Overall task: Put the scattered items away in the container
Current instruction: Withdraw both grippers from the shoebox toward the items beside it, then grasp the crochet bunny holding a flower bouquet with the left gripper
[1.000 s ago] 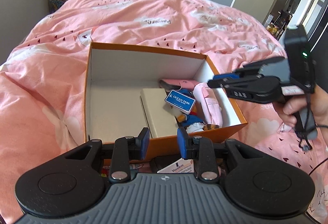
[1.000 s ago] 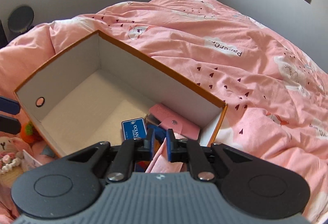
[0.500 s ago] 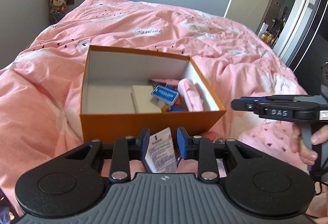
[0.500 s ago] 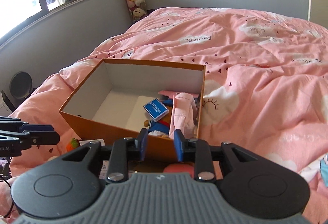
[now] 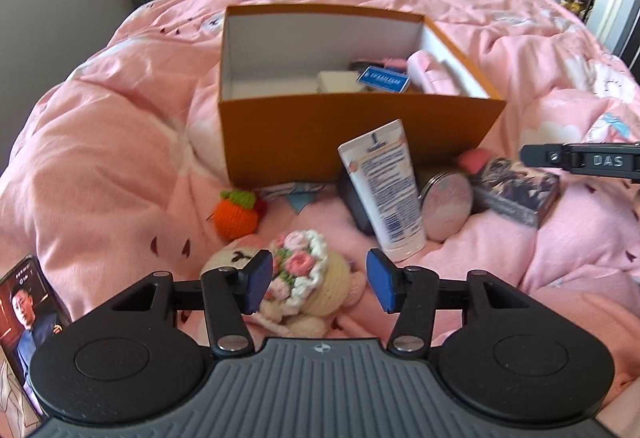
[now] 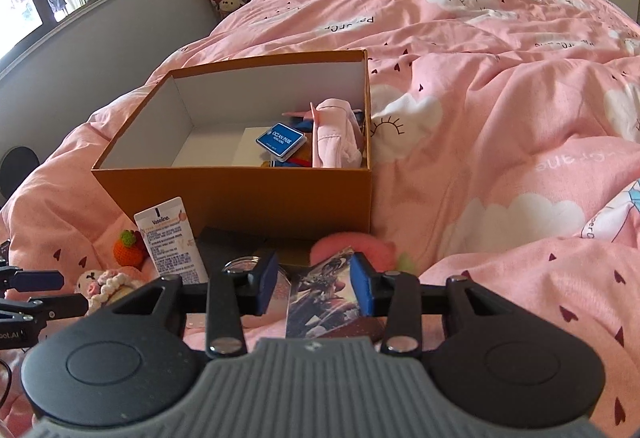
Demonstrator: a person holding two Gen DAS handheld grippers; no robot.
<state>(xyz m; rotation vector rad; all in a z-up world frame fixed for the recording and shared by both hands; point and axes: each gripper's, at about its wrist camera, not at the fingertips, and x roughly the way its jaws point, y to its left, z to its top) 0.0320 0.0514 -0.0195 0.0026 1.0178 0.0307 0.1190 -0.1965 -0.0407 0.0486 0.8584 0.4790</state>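
A pink duvet [image 6: 500, 85] covers the bed. On it sits the orange box [image 5: 360, 135], partly filled. Before its near wall lie a lotion tube [image 5: 384, 189], a printed card box [image 5: 516, 189] and a crocheted doll [image 5: 308, 278]. The left gripper [image 5: 320, 280] hangs over the doll, jaws opening, pads clear. The right gripper [image 6: 316, 284] straddles the card box, jaws opening.

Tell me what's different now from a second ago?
Both grippers pulled back from the orange box to the items in front of it. The left gripper, opening, frames the crochet doll; the right gripper, opening after dropping the pink cloth inside, frames the picture box. The box stayed put.
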